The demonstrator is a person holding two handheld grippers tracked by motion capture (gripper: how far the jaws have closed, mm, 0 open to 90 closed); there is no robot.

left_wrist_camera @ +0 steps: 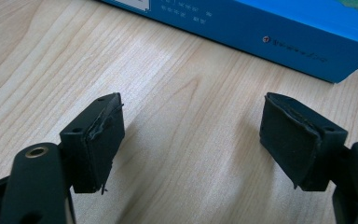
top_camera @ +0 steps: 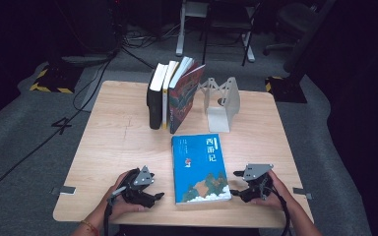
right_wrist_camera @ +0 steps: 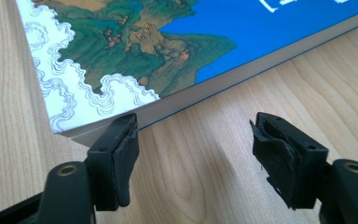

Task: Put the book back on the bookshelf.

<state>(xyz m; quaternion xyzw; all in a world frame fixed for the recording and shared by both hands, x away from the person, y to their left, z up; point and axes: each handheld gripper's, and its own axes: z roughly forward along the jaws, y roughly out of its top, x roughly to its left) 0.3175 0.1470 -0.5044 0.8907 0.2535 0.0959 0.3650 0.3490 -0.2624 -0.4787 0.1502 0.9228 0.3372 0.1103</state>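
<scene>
A blue book (top_camera: 200,169) is seen lying flat, cover up, on the wooden surface (top_camera: 113,147), near the person's edge and between the two hands. Its cover carries a mountain picture with white cloud lines at the near end.

Container-like item: a grey metal bookend (top_camera: 221,103) is set upright at the far part of the surface, with nothing held in it. Just to its left, three upright books (top_camera: 170,93) are noted, leaning together, well apart from the blue book.

Left tongs (top_camera: 150,196): held low over the surface at the left of the blue book, pointed toward its long left edge. In the left gripper view the tongs (left_wrist_camera: 191,140) are seen standing wide apart with only bare wood between the pads; the blue spine lies ahead, not touched.

Right tongs (top_camera: 237,184): held at the right of the book, near its near right corner. In the right gripper view the tongs (right_wrist_camera: 193,154) are seen spread wide, nothing gripped. One pad (right_wrist_camera: 121,154) sits just beside the book's corner; contact cannot be told.
</scene>
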